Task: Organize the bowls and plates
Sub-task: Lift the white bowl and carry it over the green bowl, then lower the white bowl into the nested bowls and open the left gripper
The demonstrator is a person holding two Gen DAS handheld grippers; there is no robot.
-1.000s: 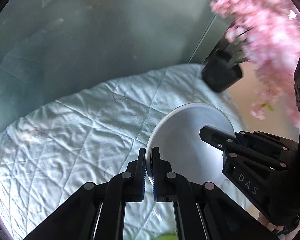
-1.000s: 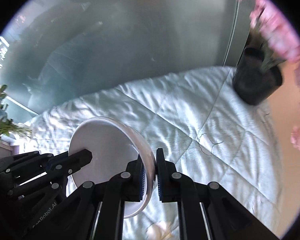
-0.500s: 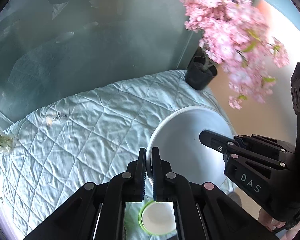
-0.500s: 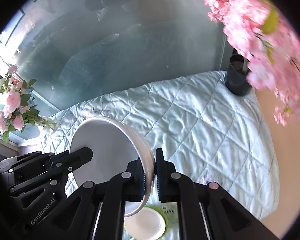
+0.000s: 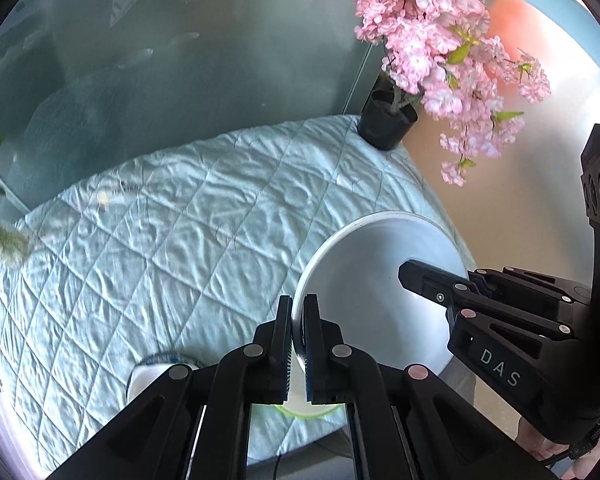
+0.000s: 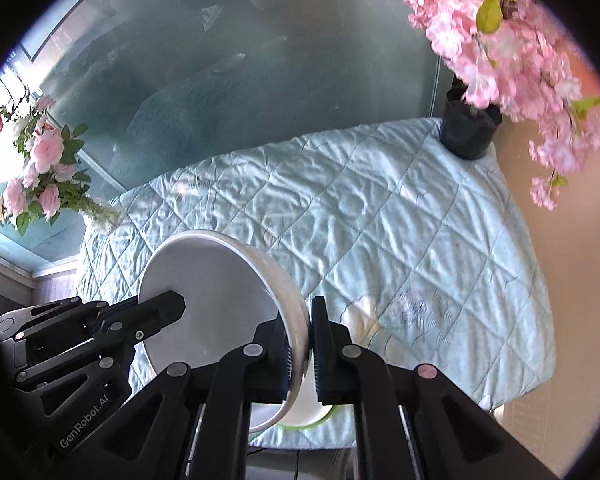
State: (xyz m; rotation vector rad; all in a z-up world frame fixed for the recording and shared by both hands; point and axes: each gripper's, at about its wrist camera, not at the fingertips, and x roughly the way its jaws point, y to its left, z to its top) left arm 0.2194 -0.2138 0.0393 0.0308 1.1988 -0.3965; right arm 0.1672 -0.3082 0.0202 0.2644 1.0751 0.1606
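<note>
A deep white plate (image 5: 376,292) hangs tilted above the quilted table, gripped at both sides. My left gripper (image 5: 298,320) is shut on its near-left rim. My right gripper (image 6: 302,332) is shut on the opposite rim, and the plate (image 6: 220,304) fills the space to its left. Each gripper shows in the other's view: the right gripper (image 5: 432,284) at the plate's right edge, the left gripper (image 6: 168,308) at its left edge. Under the plate, a green-rimmed white bowl (image 5: 304,410) (image 6: 312,416) rests on the cloth, mostly hidden by my fingers.
A light blue quilted cloth (image 5: 180,240) covers the table. A black pot (image 5: 386,128) with pink blossoms stands at the far right corner. Pink roses (image 6: 44,176) sit at the far left. A white dish with a blue-patterned edge (image 5: 156,364) lies near the front edge.
Both grippers have risen and drawn back with the plate between them, so more of the table shows. The green-rimmed bowl and the blue-edged dish have come into view below.
</note>
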